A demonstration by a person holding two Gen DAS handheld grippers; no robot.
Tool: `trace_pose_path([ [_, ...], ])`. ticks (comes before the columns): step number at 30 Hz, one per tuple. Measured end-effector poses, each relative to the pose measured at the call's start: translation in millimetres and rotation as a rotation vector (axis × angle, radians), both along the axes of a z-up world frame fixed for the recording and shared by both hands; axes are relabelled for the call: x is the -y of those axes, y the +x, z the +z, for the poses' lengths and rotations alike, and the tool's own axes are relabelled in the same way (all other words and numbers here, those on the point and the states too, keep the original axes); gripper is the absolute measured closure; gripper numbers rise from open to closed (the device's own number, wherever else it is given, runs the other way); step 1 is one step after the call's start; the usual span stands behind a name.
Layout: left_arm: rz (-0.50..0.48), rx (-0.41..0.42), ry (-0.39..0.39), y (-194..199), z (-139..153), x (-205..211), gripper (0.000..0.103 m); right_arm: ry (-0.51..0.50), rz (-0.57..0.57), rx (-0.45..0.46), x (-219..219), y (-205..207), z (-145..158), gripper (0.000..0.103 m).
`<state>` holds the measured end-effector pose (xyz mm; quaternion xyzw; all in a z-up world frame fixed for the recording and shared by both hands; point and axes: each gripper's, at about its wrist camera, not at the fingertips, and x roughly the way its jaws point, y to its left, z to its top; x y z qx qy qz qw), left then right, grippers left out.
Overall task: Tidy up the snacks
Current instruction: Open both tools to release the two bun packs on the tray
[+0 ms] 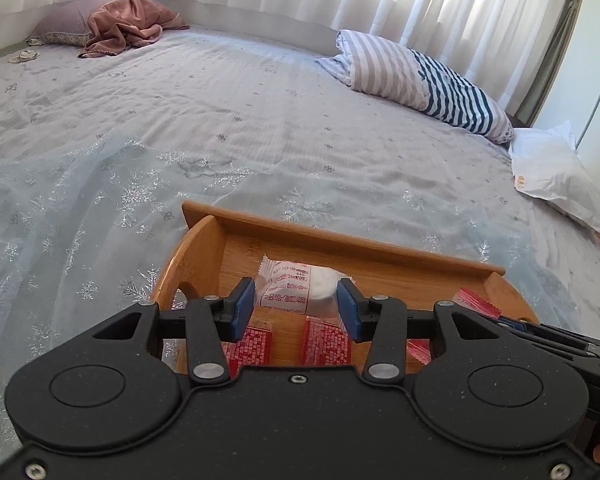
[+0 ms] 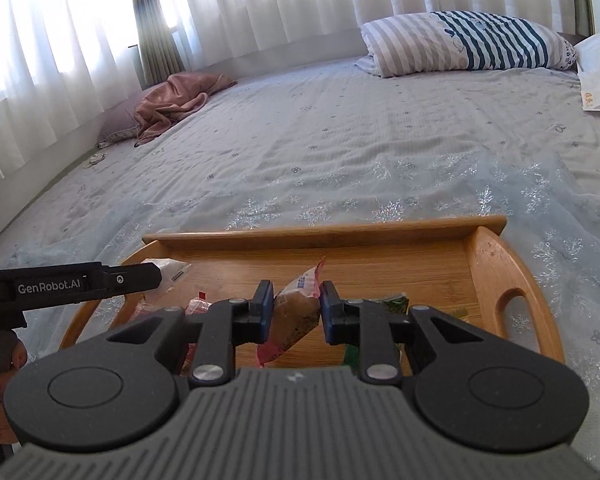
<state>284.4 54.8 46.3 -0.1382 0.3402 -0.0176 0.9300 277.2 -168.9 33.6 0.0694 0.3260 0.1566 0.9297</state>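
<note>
Crinkly plastic film is what I have in both tongs. My right tongs [image 2: 292,312] are closed most of the way on a tan, lumpy snack packet with a pink-and-red crimped end [image 2: 300,314], pinched across its middle and tilted so the sealed end points up and away from me. It looks light and soft; the filling seems to give under the blue pads [image 2: 266,312], so I judge a firm squeeze could crush what is inside. The flat crimped seam would be the safer place to hold, though the film there is likely slick.

My left tongs [image 1: 296,302] stand about half open around a white wrapper with red print and a round pale cake showing through it [image 1: 300,290]. The pads sit just beside its two sides; I cannot tell whether they actually press it or whether it lies on the tray floor. It too looks light and crushable, best taken across the wrapper's width.

Both packets are over the bamboo tray with cut-out handles [image 2: 512,280], which rests on the grey bed [image 1: 260,120]. Red printed sachets [image 1: 324,342] lie on the near tray floor below my left tongs, and a green packet [image 2: 394,302] lies just right of my right tongs. A striped pillow [image 2: 460,42] sits at the far right.
</note>
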Motion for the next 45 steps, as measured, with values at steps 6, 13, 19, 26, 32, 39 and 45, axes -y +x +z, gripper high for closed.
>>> trace_pose_path([
  [6,0.013,-0.019,0.032,14,-17,6,0.06,0.018,0.01,-0.012,-6,11,-11,0.075],
  [13,0.016,-0.019,0.091,18,-24,11,0.06,0.038,0.011,-0.018,-5,15,-15,0.075],
  [19,0.006,-0.03,0.124,22,-25,14,0.059,-0.009,0.017,-0.028,-10,15,-19,0.073],
  [26,0.004,-0.048,0.151,25,-25,16,0.057,-0.057,0.041,0.001,-15,10,-19,0.072],
  [32,-0.002,-0.045,0.179,24,-28,18,0.056,-0.032,0.039,-0.004,-10,11,-23,0.066],
  [39,-0.021,-0.03,0.178,16,-19,20,0.03,-0.02,0.055,0.009,-13,5,-25,0.042],
  [45,-0.038,0.019,0.179,-6,1,20,0.018,-0.01,0.049,0.044,-7,-8,-14,0.032],
])
